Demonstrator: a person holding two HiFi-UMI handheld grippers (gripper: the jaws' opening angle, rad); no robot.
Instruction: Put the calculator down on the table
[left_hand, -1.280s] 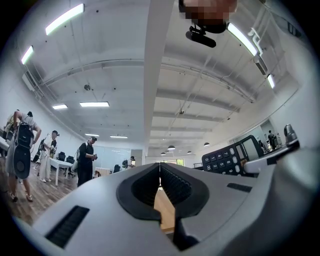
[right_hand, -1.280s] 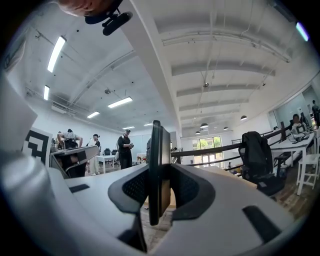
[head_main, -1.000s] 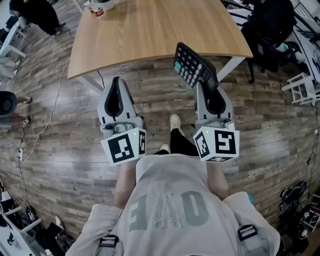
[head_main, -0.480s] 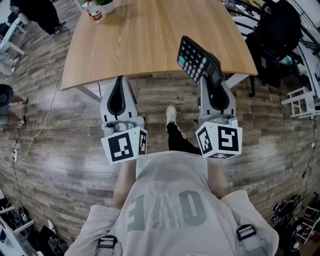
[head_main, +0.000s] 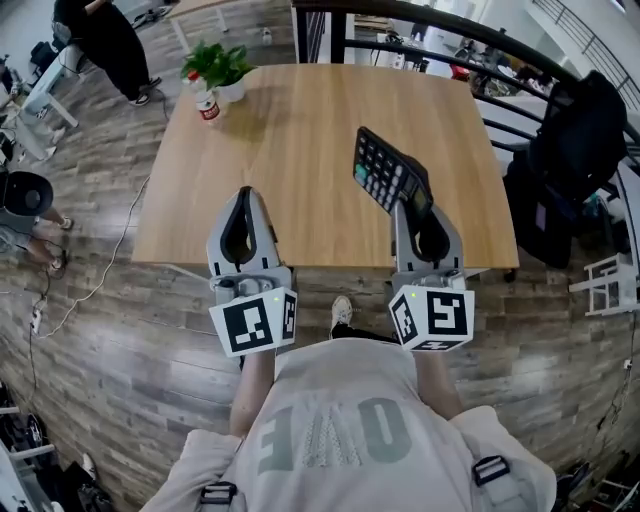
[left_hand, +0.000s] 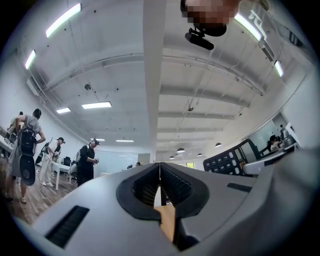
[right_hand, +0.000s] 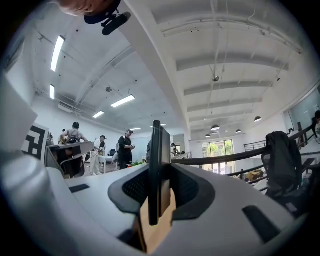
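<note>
**Head view:** mounted on the person's head, faces forward and steeply down. Takes in the left gripper (head_main: 243, 192), the right gripper (head_main: 410, 203), the whole table (head_main: 300, 120) and the surrounding floor (head_main: 120, 330) from well above.

**Left gripper view:** rides just behind that gripper's jaws, close to them, angled up toward the ceiling (left_hand: 100, 75).

**Right gripper view:** same seat on the other gripper, aimed roughly level across the room.

**Shared:** calculator (head_main: 390, 180) in all three views; head camera (left_hand: 200, 39) at the top of both gripper views.
</note>
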